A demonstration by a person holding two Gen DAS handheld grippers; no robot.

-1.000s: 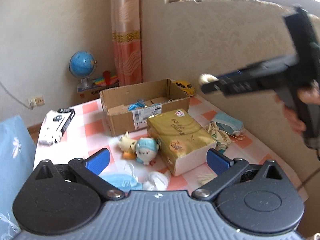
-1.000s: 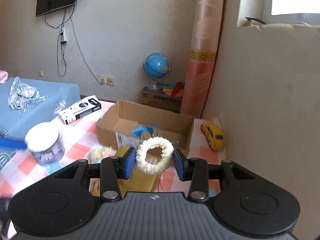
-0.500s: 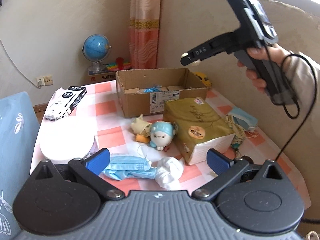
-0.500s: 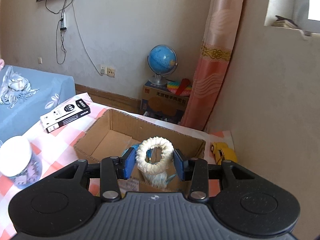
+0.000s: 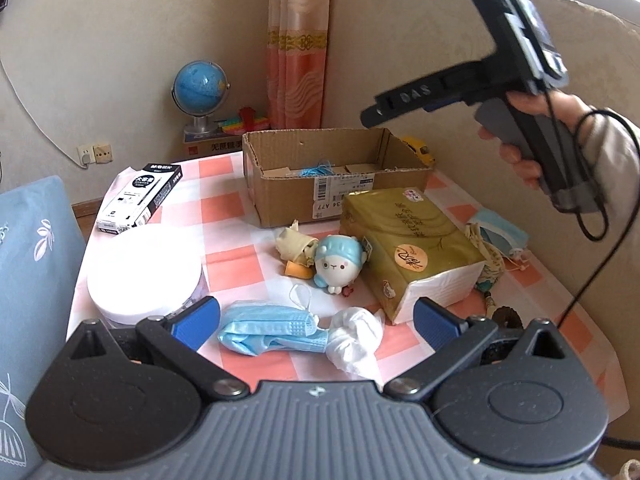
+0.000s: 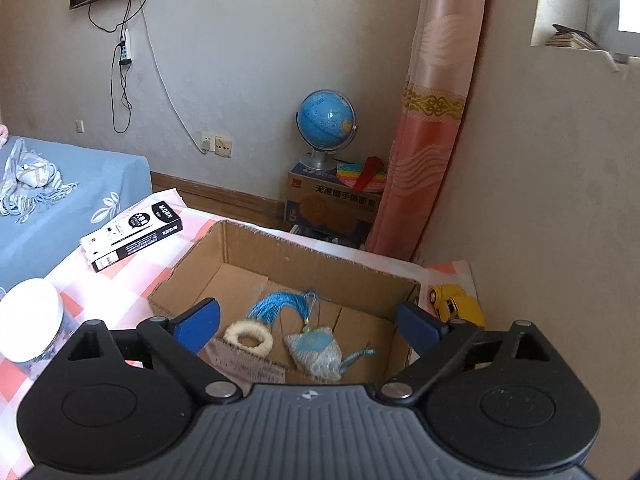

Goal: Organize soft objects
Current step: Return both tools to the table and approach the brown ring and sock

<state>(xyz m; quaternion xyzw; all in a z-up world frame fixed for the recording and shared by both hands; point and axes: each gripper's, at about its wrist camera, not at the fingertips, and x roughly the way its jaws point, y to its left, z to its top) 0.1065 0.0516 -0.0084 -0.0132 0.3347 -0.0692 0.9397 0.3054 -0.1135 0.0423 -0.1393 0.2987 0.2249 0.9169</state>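
Note:
My right gripper [image 6: 310, 322] is open and empty above the cardboard box [image 6: 280, 256]. In the box lie a cream fluffy ring [image 6: 248, 333], a pale blue sachet [image 6: 316, 350] and a blue tassel [image 6: 280, 304]. My left gripper [image 5: 316, 316] is open and empty, low over the checkered table's near edge. Just beyond it lie a blue face mask [image 5: 268, 330] and a white cloth wad [image 5: 354, 338]. A small plush with a blue cap [image 5: 338, 264] and a beige soft toy [image 5: 294, 242] sit before the box [image 5: 332, 168]. The right gripper shows above the box in the left wrist view [image 5: 370, 114].
A gold tissue pack [image 5: 412, 248] stands right of the plush, with a blue mask [image 5: 500, 232] and a patterned pouch [image 5: 492, 264] beyond it. A white-lidded jar [image 5: 144, 268] and a black-and-white carton [image 5: 140, 194] are at the left. A yellow toy car [image 6: 456, 304] sits by the wall.
My right gripper moved over the box and opened; the cream ring dropped from it into the box. My left gripper drew back from the table.

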